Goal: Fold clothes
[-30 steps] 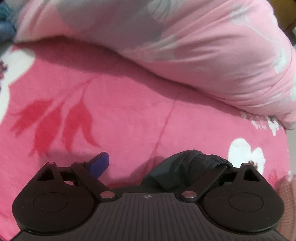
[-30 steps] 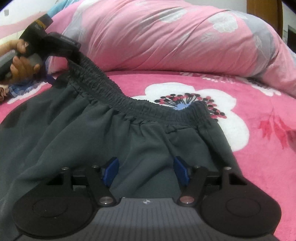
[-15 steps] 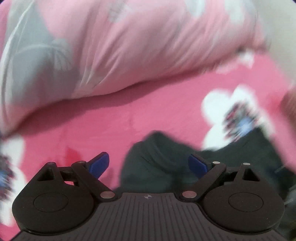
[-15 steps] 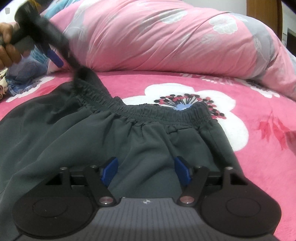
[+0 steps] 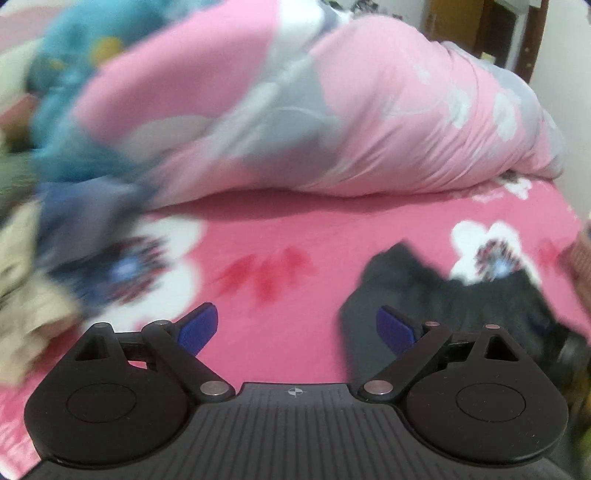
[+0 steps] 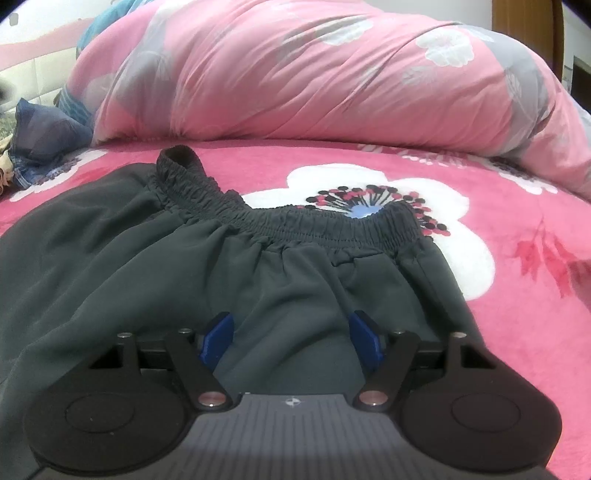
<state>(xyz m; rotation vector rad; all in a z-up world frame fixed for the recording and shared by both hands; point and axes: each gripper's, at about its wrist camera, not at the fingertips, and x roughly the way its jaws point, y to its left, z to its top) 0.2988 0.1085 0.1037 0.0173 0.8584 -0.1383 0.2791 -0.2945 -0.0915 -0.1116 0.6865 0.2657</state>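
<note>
Dark grey shorts (image 6: 184, 266) with an elastic waistband (image 6: 295, 221) lie flat on the pink flowered bedspread (image 6: 517, 221). My right gripper (image 6: 291, 334) is open, low over the shorts' cloth, holding nothing. My left gripper (image 5: 295, 328) is open and empty above the bedspread (image 5: 295, 240). In the blurred left wrist view the shorts (image 5: 461, 306) lie to its right, with the right finger over their edge.
A big pink and grey quilt (image 6: 314, 74) is bunched along the back of the bed. A heap of other clothes, blue and beige, lies at the left (image 5: 55, 229), and it also shows in the right wrist view (image 6: 40, 144). Wooden furniture stands at the back right (image 6: 524, 18).
My left gripper let go of the waistband corner, opened and swung away to the left. The waistband dropped flat onto the bed. My right gripper has stayed put and open.
</note>
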